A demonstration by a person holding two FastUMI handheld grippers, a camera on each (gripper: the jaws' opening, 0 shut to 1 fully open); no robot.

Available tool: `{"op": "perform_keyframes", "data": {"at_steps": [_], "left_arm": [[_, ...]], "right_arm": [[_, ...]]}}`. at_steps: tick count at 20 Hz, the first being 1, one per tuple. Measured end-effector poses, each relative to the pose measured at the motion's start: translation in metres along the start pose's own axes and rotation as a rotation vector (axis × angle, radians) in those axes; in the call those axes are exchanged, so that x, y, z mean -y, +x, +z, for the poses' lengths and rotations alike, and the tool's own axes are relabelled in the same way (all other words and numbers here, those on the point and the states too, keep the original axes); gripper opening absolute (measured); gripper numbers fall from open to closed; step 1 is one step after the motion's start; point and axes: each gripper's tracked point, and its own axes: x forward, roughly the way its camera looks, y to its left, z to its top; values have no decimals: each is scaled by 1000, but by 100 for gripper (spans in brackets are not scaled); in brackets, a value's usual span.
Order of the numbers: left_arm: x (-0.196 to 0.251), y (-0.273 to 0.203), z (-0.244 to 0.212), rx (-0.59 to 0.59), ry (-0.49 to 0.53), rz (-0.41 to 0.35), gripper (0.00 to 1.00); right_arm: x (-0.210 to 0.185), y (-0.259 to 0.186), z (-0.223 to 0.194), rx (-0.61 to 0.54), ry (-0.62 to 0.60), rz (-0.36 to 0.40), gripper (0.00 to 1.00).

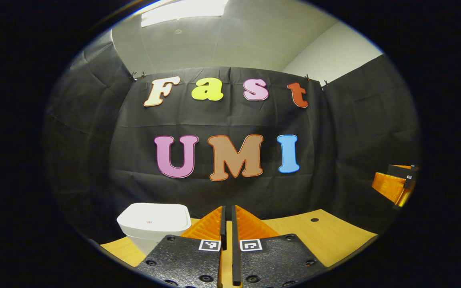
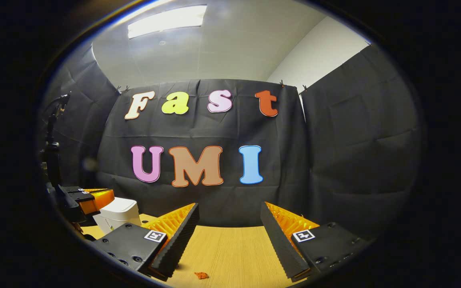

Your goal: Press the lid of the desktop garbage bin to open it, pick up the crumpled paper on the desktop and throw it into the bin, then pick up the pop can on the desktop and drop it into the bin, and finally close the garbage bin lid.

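The left gripper [image 1: 228,224] has its fingers together — nothing between them — beside the white square-topped plastic bin [image 1: 150,224], lid down. The right gripper [image 2: 230,236] hangs spread apart over the pale wooden worktop [image 2: 230,252].

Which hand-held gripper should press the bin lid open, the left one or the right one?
Probably the left. The left hand-held gripper is shut, with the white bin, lid down, close ahead. The right hand-held gripper is open over bare desktop, farther off.

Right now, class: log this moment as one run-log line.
bin: lid down | left gripper: shut, empty, right of bin | right gripper: open, empty, over table | stage: lid not yet pressed
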Motion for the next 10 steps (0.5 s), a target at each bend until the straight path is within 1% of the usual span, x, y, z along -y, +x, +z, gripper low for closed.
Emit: {"op": "perform_keyframes", "data": {"at_steps": [1, 4, 10], "left_arm": [[-1, 1, -1, -2, -2, 4, 0], [-10, 4, -4, -12, -4, 23, 0], [-54, 17, -10, -31, 35, 137, 0]], "right_arm": [[-1, 0, 1, 2, -1, 1, 98], [-1, 2, 1, 3, -1, 1, 98], [0, 4, -1, 0, 5, -9, 98]]}}
